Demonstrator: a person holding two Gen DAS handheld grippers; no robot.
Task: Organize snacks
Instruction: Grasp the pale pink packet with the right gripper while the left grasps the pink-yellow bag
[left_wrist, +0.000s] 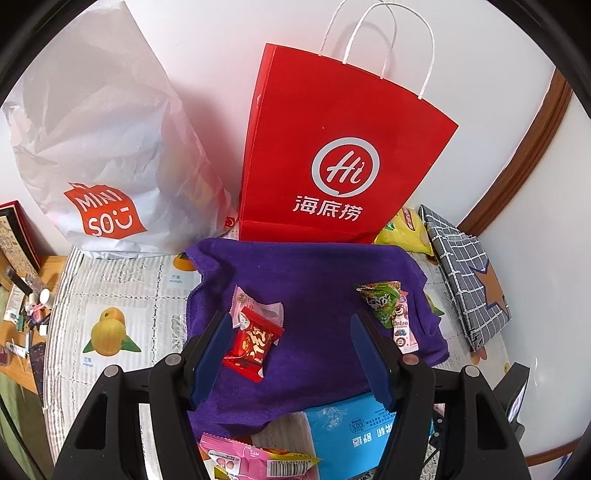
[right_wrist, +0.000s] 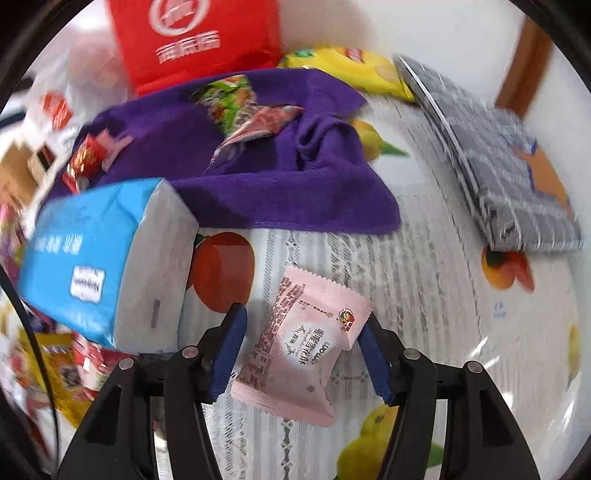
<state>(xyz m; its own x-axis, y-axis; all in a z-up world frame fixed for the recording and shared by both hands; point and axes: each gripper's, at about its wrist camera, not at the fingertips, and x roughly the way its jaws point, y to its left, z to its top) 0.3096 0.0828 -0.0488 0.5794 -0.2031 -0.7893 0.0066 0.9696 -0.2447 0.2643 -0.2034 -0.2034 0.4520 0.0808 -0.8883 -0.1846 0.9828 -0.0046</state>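
Note:
In the left wrist view my left gripper (left_wrist: 291, 319) hangs open over a purple towel (left_wrist: 314, 273). A red snack packet (left_wrist: 251, 343) lies on the towel just inside the left finger, partly over a white and pink packet (left_wrist: 258, 306). A green snack (left_wrist: 380, 299) and a pink stick packet (left_wrist: 402, 332) lie by the right finger. In the blurred right wrist view my right gripper (right_wrist: 303, 321) is open around a pale pink snack packet (right_wrist: 306, 343) lying on the fruit-print tablecloth (right_wrist: 424, 277). Its left pad stands clear of the packet.
A red paper bag (left_wrist: 343, 147) and a white plastic bag (left_wrist: 99, 147) stand behind the towel. A blue tissue pack (right_wrist: 85, 240) lies at its near edge, with more snack packets (left_wrist: 240, 458) beside it. A yellow chip bag (right_wrist: 351, 62) and a grey checked pouch (right_wrist: 498, 166) lie at the right.

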